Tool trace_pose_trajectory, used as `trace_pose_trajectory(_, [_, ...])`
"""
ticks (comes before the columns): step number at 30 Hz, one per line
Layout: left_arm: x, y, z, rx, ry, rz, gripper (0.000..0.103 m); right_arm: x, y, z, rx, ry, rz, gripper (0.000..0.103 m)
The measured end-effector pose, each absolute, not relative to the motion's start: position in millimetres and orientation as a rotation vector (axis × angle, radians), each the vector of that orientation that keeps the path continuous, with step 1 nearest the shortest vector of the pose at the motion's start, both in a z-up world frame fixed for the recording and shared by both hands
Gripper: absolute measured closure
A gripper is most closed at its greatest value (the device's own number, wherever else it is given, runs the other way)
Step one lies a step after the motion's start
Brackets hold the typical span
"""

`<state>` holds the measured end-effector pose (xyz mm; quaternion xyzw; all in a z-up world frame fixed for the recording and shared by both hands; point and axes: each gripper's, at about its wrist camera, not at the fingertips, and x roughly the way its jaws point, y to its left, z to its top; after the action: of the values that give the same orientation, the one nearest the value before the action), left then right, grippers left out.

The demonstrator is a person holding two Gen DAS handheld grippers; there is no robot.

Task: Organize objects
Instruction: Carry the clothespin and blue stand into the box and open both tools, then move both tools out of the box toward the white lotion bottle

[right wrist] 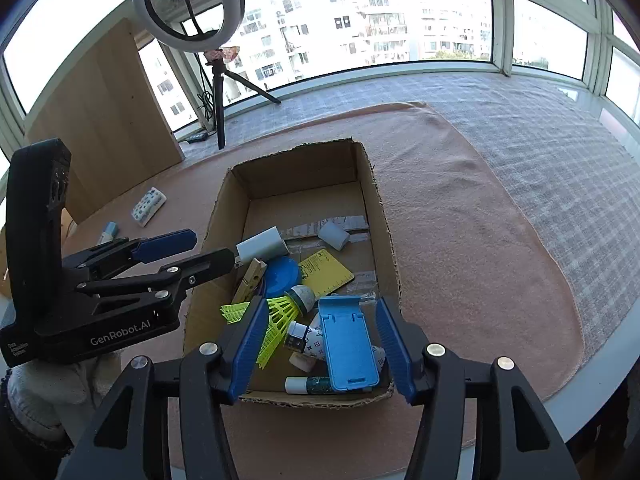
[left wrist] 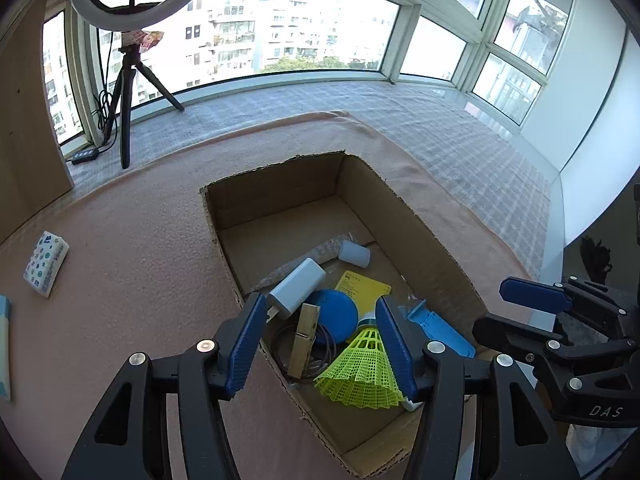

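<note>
An open cardboard box (left wrist: pixel 436 256) (right wrist: pixel 376 216) sits on a pink cloth. In it lie a yellow-green shuttlecock (left wrist: pixel 360 372) (right wrist: pixel 280 316), a wooden clothespin (left wrist: pixel 305 340) (right wrist: pixel 250 280), a white charger (left wrist: pixel 296 288) (right wrist: pixel 262 245), a blue round lid (left wrist: pixel 334 316) (right wrist: pixel 282 276), a yellow card (left wrist: pixel 362 284) (right wrist: pixel 326 272), a blue phone stand (left wrist: pixel 440 330) (right wrist: pixel 348 344) and a small white cup (left wrist: pixel 354 253) (right wrist: pixel 334 235). My left gripper (left wrist: pixel 320 344) (right wrist: pixel 200 248) is open and empty over the box's near left edge. My right gripper (right wrist: pixel 322 344) (left wrist: pixel 508 312) is open and empty over the box's near end, around the phone stand.
A patterned tissue pack (left wrist: pixel 45 264) (right wrist: pixel 149 205) and a small tube (right wrist: pixel 108 232) lie on the pink cloth (right wrist: pixel 460 240) left of the box. A ring light on a tripod (left wrist: pixel 128 92) (right wrist: pixel 218 92) stands at the back by the window. A wooden panel (right wrist: pixel 104 120) stands at left.
</note>
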<state>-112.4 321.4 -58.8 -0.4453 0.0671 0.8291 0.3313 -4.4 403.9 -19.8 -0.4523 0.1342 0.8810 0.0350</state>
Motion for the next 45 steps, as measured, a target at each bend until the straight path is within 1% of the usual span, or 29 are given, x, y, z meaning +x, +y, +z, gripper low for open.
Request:
trace_pose_trajectory(10, [-108.6,308.7,-52.5,-1.157,0.176,2.191,0.043,-5.1,402.2,-20.8,-1.403,0.452,2.699,0.050])
trace_pose_trajectory(19, [-108.3,268.2,-43.7,-1.169,0.144,2.238,0.043,-14.5,377.2,-17.5,-1.426,0.478,2.740,0.047])
trace_pose_trajectory(26, [-110.1,223.4,-40.1,-1.187,0.103,2.285,0.043,-26.7,345.2,-17.6,-1.470,0.458,2.782,0.047])
trace_pose_trajectory(45, [-122.8,82.9,-63.3,-1.319,-0.024,2.411,0.043,-72.1,256.1,-22.7,-1.618,0.433,2.877,0.047])
